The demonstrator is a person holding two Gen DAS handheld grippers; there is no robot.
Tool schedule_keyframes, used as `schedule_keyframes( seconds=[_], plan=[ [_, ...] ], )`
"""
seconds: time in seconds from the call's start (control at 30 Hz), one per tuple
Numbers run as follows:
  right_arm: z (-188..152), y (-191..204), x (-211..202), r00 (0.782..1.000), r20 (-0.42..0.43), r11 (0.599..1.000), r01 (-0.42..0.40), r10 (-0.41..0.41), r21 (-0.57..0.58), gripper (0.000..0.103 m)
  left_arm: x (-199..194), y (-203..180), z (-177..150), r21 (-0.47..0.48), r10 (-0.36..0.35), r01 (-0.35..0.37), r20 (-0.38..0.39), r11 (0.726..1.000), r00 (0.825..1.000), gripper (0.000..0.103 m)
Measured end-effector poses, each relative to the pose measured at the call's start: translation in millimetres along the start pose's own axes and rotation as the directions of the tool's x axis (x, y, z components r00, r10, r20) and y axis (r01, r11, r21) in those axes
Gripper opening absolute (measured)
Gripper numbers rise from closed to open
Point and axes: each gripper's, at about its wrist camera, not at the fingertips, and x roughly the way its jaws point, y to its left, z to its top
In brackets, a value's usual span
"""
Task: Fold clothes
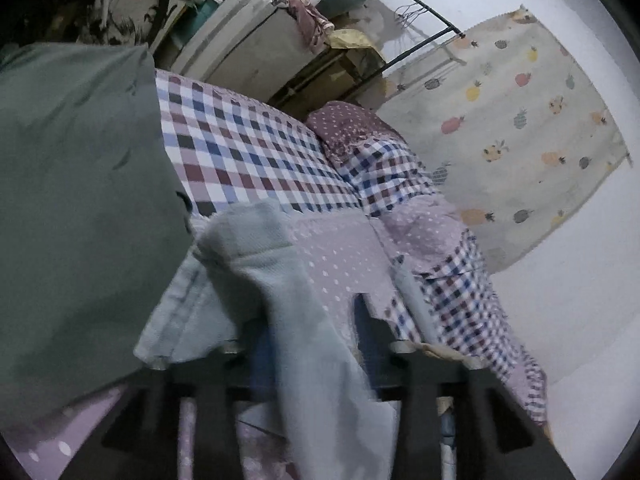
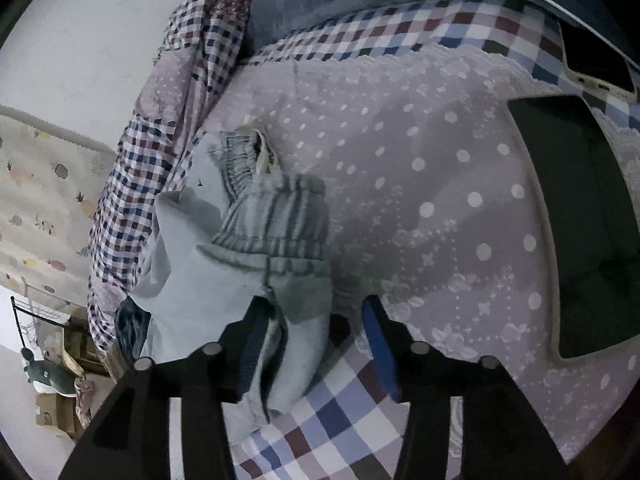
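Left wrist view: your left hand-held gripper [image 1: 316, 344] sits at the bottom centre of the frame, and the pale blue garment [image 1: 280, 264] drapes straight down between its fingers, blurred with motion. Cloth covers the gap, so I cannot tell whether the fingers are pinching it or merely standing under it. The garment runs from mid-frame down past the lower edge, lying over the dotted lilac bedspread [image 1: 332, 256]. A grey-green cloth [image 1: 80, 200] fills the left side of the frame, and the checked sheet [image 1: 248, 152] runs toward the upper middle.

Right wrist view: your right hand-held gripper [image 2: 316, 332] stands wide apart at the bottom centre. Its left finger is touching the garment; its right finger is clear, over bare bedspread. Nothing is clamped. The garment lies bunched left of centre, with the gathered waistband [image 2: 272, 220] humped up just above the gripper. A dark flat slab [image 2: 580, 220] lies well apart at the right.

My reading: the garment is rumpled, not flat, so you're either gathering it to spread out or mid-way through bringing one part over another; these frames fit both. Either way, the next move calls for a firm pinch on one edge at each side, with the fabric kept taut between them.
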Motion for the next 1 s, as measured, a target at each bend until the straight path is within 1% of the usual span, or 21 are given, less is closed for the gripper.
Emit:
schedule_keyframes(
  seconds=[0.17,0.3,0.37,0.47,0.63,0.73,0.8,0.87,0.97,1.0],
  plan=[
    [-9.7,5.0,7.8,0.999,-0.054,1.000,-0.003,0.001,-0.029,0.058,-10.4,-0.8,-2.6,0.026,0.002,-0.002,-0.005,1.000,1.000,0.063],
    [-18.5,9.4,14.2,0.995,-0.098,0.999,-0.006,0.001,-0.054,0.058,-20.3,-2.9,-10.7,0.060,-0.003,0.005,-0.036,0.998,0.999,0.066],
    [-27.6,13.5,18.1,0.992,-0.126,0.997,-0.017,0.008,-0.073,0.058,-24.6,-5.8,-18.2,0.080,-0.013,0.018,-0.065,0.997,0.998,0.066],
    [-45.4,17.3,22.5,0.986,-0.164,0.996,-0.034,0.020,-0.082,0.058,-31.3,-12.4,-28.3,0.108,-0.024,0.033,-0.085,0.994,0.996,0.066],
    [-80.6,32.4,29.2,0.978,-0.204,0.989,-0.063,0.034,-0.132,0.058,-39.6,-23.2,-48.1,0.132,-0.056,0.074,-0.135,0.989,0.989,0.066],
    [-86.5,45.4,37.0,0.981,-0.191,0.982,-0.070,0.036,-0.173,0.058,-48.5,-27.7,-59.8,0.135,-0.080,0.103,-0.161,0.986,0.984,0.066],
    [-82.4,49.3,41.5,0.987,-0.153,0.983,-0.077,0.052,-0.164,0.058,-55.4,-30.4,-67.4,0.137,-0.100,0.124,-0.169,0.983,0.980,0.066],
    [-82.5,50.9,47.0,0.990,-0.133,0.985,-0.069,0.047,-0.161,0.058,-61.2,-33.8,-74.7,0.141,-0.115,0.141,-0.176,0.980,0.978,0.066],
    [-86.8,58.0,51.9,0.993,-0.113,0.980,-0.052,0.031,-0.192,0.058,-67.2,-37.3,-83.3,0.160,-0.120,0.151,-0.189,0.976,0.975,0.066],
    [-87.6,59.7,51.3,0.992,-0.122,0.979,-0.066,0.043,-0.193,0.058,-68.3,-38.1,-85.6,0.170,-0.113,0.147,-0.192,0.975,0.975,0.066]
  ],
)
